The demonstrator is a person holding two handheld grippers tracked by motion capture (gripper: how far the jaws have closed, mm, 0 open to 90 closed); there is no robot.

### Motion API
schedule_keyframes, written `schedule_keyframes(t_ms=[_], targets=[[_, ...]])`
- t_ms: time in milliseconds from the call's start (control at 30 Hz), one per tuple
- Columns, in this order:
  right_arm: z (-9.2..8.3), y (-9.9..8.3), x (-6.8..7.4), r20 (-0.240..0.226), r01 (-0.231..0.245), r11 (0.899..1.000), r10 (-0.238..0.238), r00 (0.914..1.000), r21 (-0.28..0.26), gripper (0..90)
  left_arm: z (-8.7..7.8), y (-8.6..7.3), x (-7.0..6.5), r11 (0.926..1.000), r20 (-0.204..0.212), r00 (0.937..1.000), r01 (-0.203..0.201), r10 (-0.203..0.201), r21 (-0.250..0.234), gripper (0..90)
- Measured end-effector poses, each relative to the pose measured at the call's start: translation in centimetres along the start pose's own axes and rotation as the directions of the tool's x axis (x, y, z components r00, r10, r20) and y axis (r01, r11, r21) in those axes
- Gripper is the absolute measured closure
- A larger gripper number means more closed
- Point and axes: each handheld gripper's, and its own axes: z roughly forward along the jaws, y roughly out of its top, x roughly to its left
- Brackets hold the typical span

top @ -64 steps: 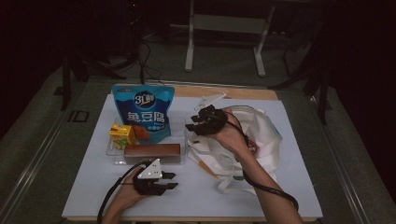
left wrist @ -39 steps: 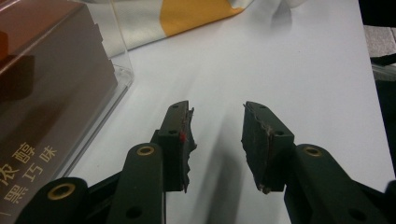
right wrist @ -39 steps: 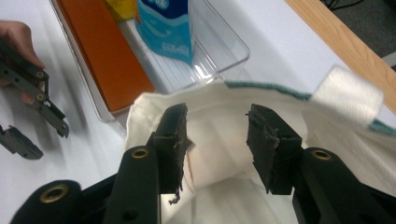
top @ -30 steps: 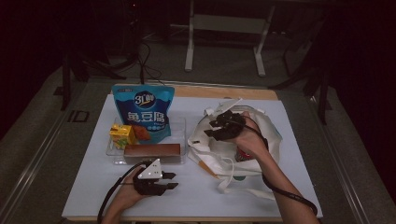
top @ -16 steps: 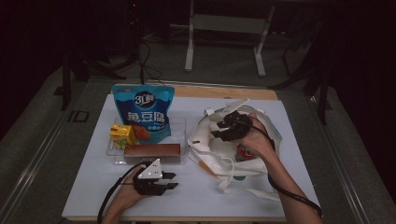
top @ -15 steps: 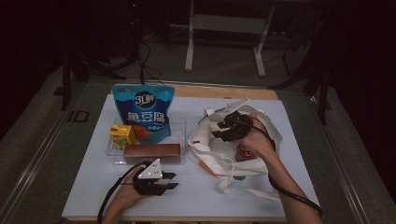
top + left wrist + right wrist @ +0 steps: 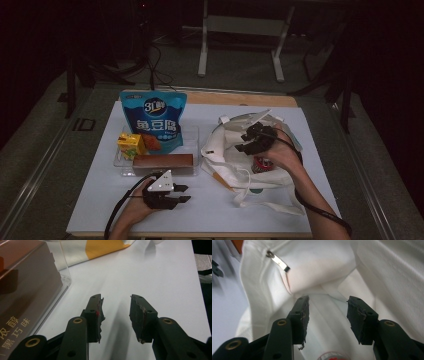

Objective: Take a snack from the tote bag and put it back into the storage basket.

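Observation:
A white tote bag lies open on the right of the white table. My right gripper hovers over its mouth, pointing left. In the right gripper view, the right gripper stands open over the bag's cloth. Its jaws have just been opening, and nothing is pressed between the pads. A small red-and-white item lies in the bag under that hand, and its top edge peeks up below the jaws. My left gripper rests near the front edge; it is open and empty.
A clear tray at the left holds a brown box, a yellow carton and a blue snack pouch. The brown box sits just left of my left jaws. The bag's straps trail toward the front.
My right hand has shifted to the right and slightly lower over the tote bag. The left gripper has stayed where it was.

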Motion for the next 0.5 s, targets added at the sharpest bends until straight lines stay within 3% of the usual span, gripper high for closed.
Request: schedule_keyframes(t_ms=[500], targets=[[0.0, -1.5, -0.5, 0.011, 0.005, 0.998, -0.005, 0.9999, 0.057, 48.9, 0.0, 0.0, 0.0, 1.0000, 0.001, 1.0000, 0.003, -0.003, -0.001, 61.5]])
